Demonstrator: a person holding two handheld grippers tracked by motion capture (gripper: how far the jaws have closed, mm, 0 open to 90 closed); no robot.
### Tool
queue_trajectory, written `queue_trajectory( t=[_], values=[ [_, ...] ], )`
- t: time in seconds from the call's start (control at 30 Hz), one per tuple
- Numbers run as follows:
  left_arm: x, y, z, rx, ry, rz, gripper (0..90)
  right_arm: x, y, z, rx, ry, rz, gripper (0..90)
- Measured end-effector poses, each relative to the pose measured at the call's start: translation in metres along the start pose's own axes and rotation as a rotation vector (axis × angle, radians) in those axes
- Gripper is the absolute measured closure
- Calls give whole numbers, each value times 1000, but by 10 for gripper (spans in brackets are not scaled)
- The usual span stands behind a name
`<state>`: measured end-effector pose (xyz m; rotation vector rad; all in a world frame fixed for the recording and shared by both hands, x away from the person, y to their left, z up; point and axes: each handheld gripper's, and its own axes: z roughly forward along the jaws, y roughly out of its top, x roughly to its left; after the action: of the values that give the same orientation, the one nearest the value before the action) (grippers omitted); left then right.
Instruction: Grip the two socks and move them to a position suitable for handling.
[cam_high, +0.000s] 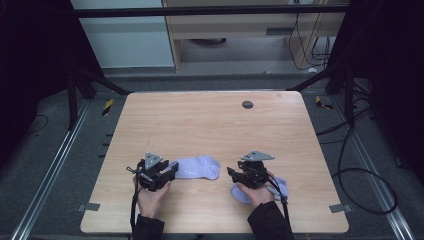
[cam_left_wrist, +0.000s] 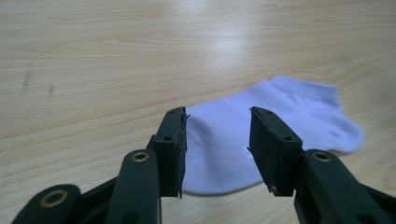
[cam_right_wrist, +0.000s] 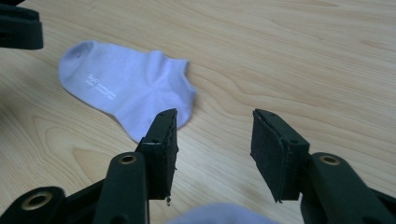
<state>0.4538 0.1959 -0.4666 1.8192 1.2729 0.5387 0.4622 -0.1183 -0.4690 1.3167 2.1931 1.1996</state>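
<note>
Socks, two, pale lilac, on wooden table (cam_high: 210, 125). Sock 1 (cam_high: 197, 167) lay flat between the hands, long axis running L–R across table, touching or just beside left gripper (cam_high: 167, 172), toe end toward right gripper (cam_high: 235, 175). In left gripper view sock 1 lay under and just ahead of spread jaws, nothing pinched. Sock 2 (cam_high: 277, 187) sat under right hand, partly hidden; axis unclear. Right jaws also spread, empty. Left hand nearer sock 1; likely next grab.
</note>
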Motion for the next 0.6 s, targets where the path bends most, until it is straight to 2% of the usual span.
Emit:
queue_trajectory(
  t=[0.33,0.6],
  values=[
    [-40,3,-4,-9,-78,59,545,-34,-18,-37,-39,-14,35,431],
    [-69,3,2,4,-125,108,536,-56,-32,-69,-74,-53,16,380]
  ],
)
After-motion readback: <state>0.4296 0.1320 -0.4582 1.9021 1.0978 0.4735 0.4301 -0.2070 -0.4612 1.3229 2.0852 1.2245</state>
